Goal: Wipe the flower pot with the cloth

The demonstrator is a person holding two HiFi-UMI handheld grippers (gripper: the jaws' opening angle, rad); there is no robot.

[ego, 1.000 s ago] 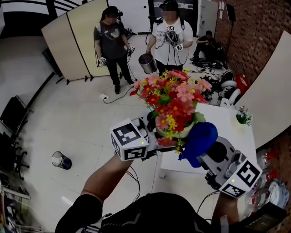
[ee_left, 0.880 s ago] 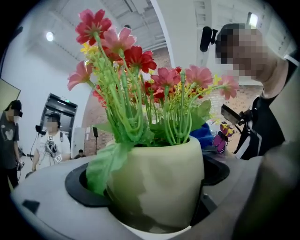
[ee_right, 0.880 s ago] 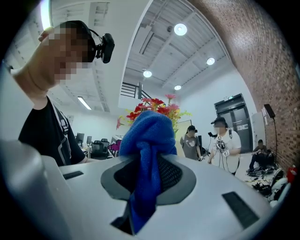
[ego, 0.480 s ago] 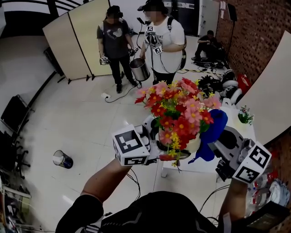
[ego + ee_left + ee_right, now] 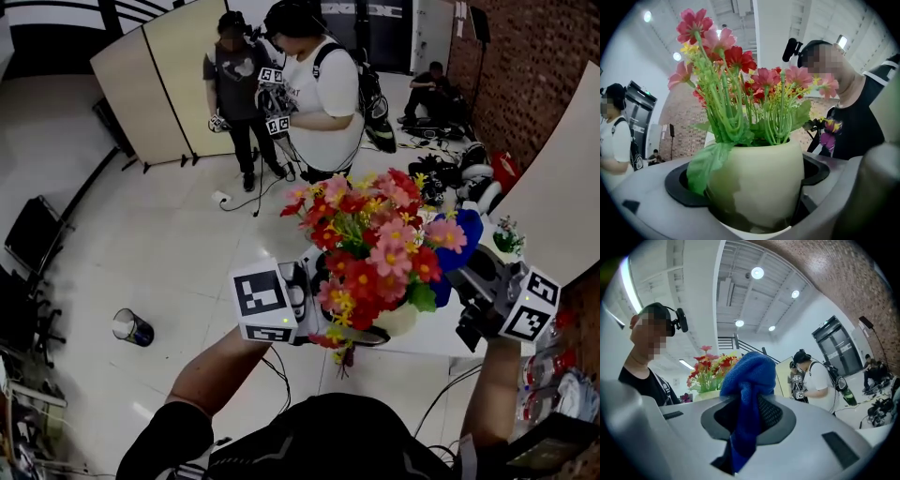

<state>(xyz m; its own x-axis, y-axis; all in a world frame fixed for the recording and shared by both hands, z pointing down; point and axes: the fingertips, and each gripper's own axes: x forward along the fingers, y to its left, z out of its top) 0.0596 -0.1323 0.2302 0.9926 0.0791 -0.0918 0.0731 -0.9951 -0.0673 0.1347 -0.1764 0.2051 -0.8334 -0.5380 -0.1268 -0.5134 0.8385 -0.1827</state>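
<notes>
The right gripper (image 5: 745, 425), jaws pinched tight on the blue cloth (image 5: 466, 242), has swung over the last second from the lower right of the head view up to the middle right. The cloth has gone from the front of the pot round to its far right side, behind the red and pink flowers (image 5: 375, 234). The left gripper (image 5: 323, 314) stays clamped round the cream flower pot (image 5: 398, 321) at frame centre. The wipe seems to be circling the pot, though the blooms hide whether cloth and pot touch.
</notes>
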